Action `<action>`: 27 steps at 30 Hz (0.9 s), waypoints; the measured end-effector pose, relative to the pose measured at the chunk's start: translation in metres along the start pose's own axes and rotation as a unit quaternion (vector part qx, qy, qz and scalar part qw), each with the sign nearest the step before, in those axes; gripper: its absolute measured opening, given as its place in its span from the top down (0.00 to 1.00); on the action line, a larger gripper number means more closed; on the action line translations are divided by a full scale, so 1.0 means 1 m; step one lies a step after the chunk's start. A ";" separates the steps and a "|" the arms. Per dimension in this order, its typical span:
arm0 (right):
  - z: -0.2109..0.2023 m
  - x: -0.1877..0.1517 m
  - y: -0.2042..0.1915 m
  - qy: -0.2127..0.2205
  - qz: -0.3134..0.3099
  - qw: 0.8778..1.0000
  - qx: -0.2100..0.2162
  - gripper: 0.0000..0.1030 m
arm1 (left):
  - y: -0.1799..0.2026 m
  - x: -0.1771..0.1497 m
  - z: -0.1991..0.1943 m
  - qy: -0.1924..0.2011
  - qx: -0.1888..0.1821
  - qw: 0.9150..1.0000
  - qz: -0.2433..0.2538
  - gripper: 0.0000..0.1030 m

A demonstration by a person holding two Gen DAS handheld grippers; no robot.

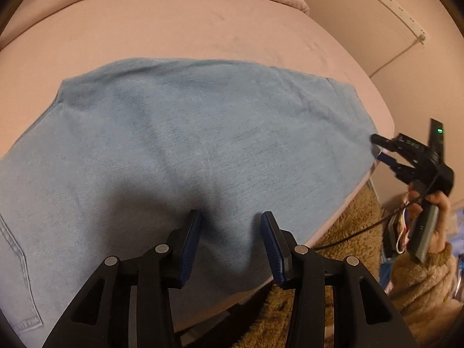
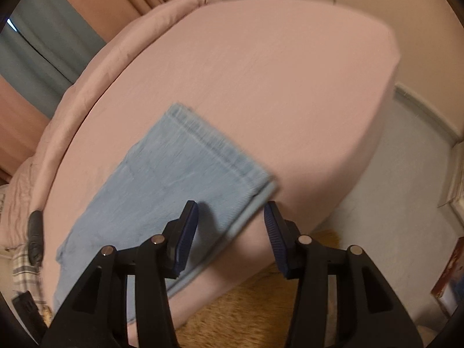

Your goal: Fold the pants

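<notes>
Denim pants (image 1: 185, 145) lie lengthwise along the bed (image 1: 203, 29) edge, hem toward the right gripper (image 2: 230, 232); both it and the left gripper (image 1: 230, 240) stand open, gripping nothing.

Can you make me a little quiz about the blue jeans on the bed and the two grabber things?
1. True or false: the jeans lie on a green sheet.
2. Which gripper has the hem end of the jeans right in front of it? A) left gripper B) right gripper
3. Fill in: the floor covering beside the bed is a fuzzy brown ____.

Key
1. False: the sheet is pink.
2. B: the stitched hem shows in the right wrist view.
3. rug.
</notes>
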State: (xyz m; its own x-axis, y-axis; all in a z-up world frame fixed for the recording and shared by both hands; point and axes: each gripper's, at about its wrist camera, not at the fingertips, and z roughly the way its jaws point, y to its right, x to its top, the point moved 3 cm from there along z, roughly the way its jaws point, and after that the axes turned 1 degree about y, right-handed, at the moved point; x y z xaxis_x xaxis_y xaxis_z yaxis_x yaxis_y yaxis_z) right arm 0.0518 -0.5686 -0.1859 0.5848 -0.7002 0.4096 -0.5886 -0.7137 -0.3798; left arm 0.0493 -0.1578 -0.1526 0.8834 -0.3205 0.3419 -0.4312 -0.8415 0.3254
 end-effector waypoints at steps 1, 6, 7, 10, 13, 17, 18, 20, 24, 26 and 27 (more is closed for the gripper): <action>0.008 0.001 0.000 -0.007 0.005 1.000 -0.002 0.53 | 0.000 0.000 0.000 0.000 0.001 1.000 0.003 0.57; 0.006 0.016 -0.013 0.020 0.007 1.000 0.007 0.85 | 0.011 -0.016 -0.001 0.008 0.015 1.000 0.020 0.57; 0.008 0.016 -0.014 0.017 0.009 1.000 0.018 0.87 | 0.012 -0.020 -0.003 0.011 0.016 1.000 0.024 0.57; 0.007 0.019 -0.024 0.027 0.003 0.999 0.018 0.88 | 0.013 -0.024 -0.014 0.013 0.007 0.999 0.031 0.56; -0.019 0.019 -0.058 0.081 -0.064 0.994 0.018 0.88 | 0.007 -0.015 -0.033 0.013 -0.046 0.999 0.001 0.56; -0.059 0.001 -0.119 0.133 -0.179 0.973 0.061 0.88 | 0.009 0.011 -0.062 0.066 -0.091 0.994 -0.007 0.53; -0.065 -0.008 -0.136 0.135 -0.209 0.965 0.081 0.88 | 0.009 0.020 -0.065 0.072 -0.094 0.993 -0.010 0.51; -0.072 -0.029 -0.162 0.130 -0.255 0.951 0.117 0.88 | 0.009 0.029 -0.067 0.076 -0.104 0.992 -0.017 0.51; -0.057 -0.070 -0.196 0.075 -0.295 0.936 0.179 0.88 | 0.001 0.045 -0.063 0.079 -0.161 0.981 -0.067 0.44; -0.040 -0.089 -0.205 0.041 -0.305 0.932 0.194 0.88 | 0.001 0.047 -0.058 0.074 -0.173 0.979 -0.079 0.35; -0.034 -0.098 -0.206 0.027 -0.312 0.930 0.193 0.88 | 0.002 0.048 -0.055 0.070 -0.181 0.978 -0.074 0.26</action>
State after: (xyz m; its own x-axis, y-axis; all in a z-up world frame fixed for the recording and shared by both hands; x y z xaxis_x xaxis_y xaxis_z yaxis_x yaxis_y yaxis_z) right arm 0.0971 -0.3521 -0.1200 0.7106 -0.1537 0.6866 0.1058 -0.9414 -0.3203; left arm 0.0807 -0.1509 -0.0867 0.9185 -0.1217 0.3763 -0.3588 -0.6571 0.6630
